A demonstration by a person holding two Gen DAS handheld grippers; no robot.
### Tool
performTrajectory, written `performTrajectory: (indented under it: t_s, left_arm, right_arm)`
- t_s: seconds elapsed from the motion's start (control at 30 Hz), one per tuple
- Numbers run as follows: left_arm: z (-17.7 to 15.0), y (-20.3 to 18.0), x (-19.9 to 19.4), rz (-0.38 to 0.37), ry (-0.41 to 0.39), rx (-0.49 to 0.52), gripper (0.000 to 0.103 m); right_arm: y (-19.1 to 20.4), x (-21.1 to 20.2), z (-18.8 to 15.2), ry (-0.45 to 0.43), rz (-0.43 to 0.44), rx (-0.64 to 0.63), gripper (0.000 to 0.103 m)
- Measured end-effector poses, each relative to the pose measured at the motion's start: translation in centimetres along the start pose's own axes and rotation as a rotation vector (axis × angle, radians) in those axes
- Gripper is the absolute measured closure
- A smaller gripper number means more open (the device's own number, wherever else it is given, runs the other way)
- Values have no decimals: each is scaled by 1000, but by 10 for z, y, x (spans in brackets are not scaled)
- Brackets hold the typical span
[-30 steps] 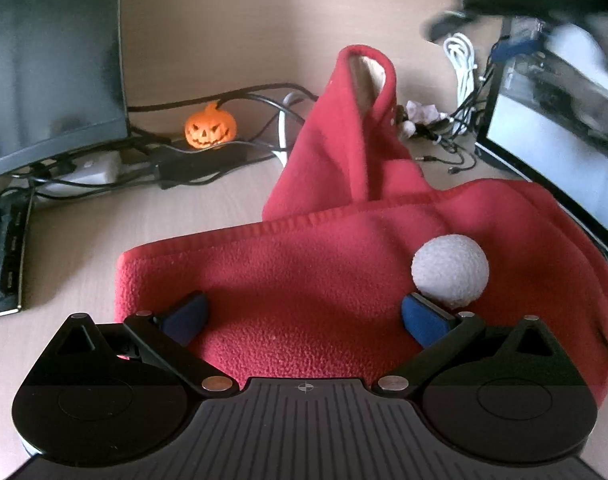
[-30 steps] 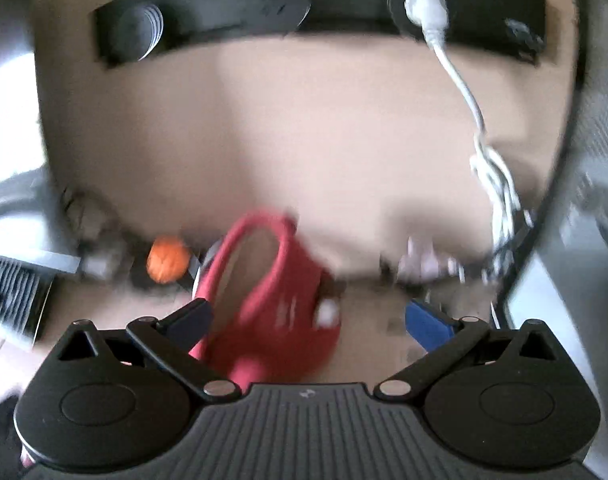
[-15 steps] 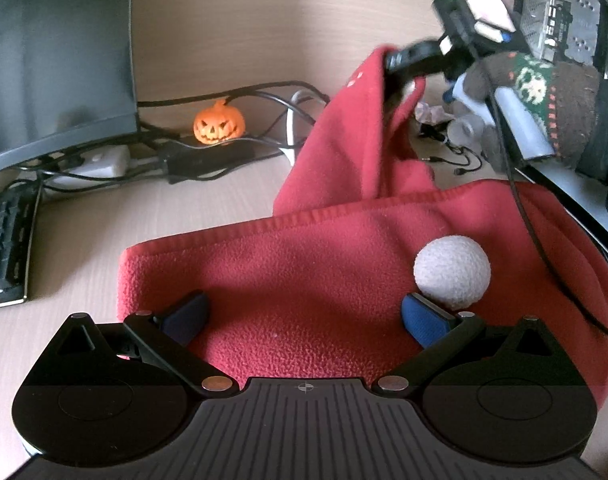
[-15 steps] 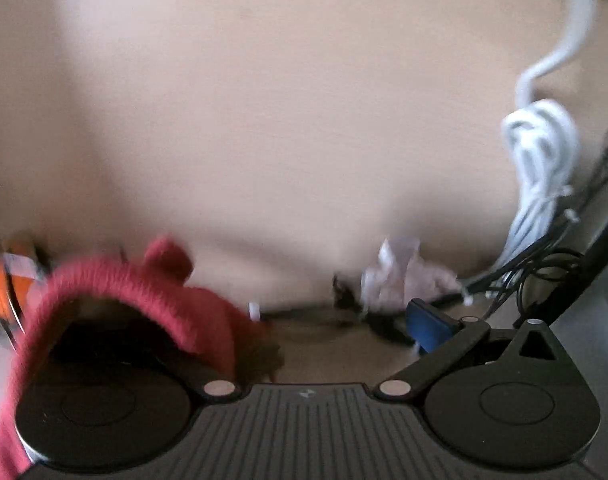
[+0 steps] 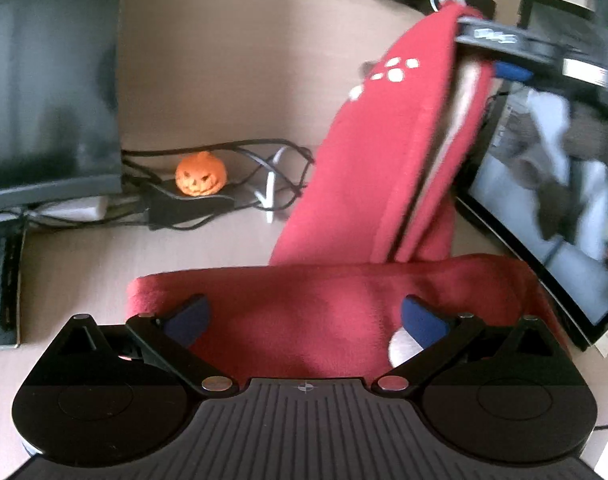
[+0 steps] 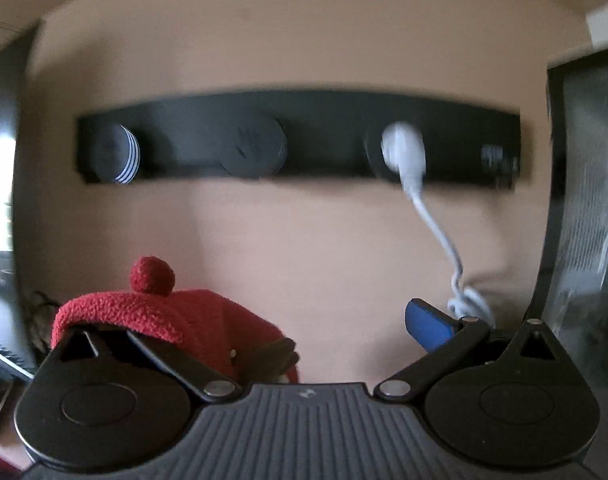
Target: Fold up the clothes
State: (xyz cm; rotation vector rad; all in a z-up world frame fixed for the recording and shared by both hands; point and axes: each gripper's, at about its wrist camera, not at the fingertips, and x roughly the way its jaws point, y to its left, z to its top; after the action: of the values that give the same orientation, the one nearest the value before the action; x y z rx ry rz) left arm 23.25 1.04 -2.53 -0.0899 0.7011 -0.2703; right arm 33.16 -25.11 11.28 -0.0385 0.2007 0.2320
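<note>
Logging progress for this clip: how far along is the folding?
Early. Done: one band of the red fleece garment lies flat on the desk. In hand: the open right gripper lifts a flap hooked over one finger; the open left gripper sits over the flat band. Left: laying the flap down, finishing.

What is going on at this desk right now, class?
A person with a claw in each hand is folding a red fleece garment on a desk. The right claw has one end hooked over a finger and lifted high. The left claw, open, hovers over the part lying flat, by a white pompom. A small pumpkin sits behind.
</note>
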Motion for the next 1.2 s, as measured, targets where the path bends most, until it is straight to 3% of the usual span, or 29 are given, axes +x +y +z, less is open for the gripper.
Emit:
performTrajectory:
  t_s: [0.13, 0.3, 0.43, 0.57, 0.6, 0.7, 0.87, 0.97, 1.07, 1.2]
  left_arm:
    - [3, 10, -13, -13, -37, -36, 0]
    - [10, 41, -49, -14, -151, -171, 0]
    - [28, 62, -76, -81, -245, -284, 0]
    - [51, 48, -69, -218, -192, -200, 0]
    - [55, 43, -66, -243, -179, -181, 0]
    - [56, 20, -46, -183, -136, -136, 0]
    - [57, -19, -12, -88, -66, -64, 0]
    - [73, -44, 9, -89, -56, -6, 0]
    - [88, -82, 34, -67, -84, 155, 0]
    - [89, -137, 77, -34, -136, 432, 0]
  right_arm:
    - [8, -40, -1, -11, 123, 32, 0]
    - [39, -77, -26, 59, 278, 18, 0]
    - [62, -105, -56, 135, 389, 37, 0]
    - [84, -124, -83, 206, 425, -57, 0]
    - [86, -126, -88, 223, 415, -80, 0]
    - [80, -127, -98, 267, 351, -114, 0]
    - [31, -115, -98, 335, 159, -21, 0]
    - [-3, -106, -95, 367, 40, 43, 0]
    - [-35, -97, -94, 391, -37, 139, 0]
    - [-62, -98, -98, 403, -45, 241, 0]
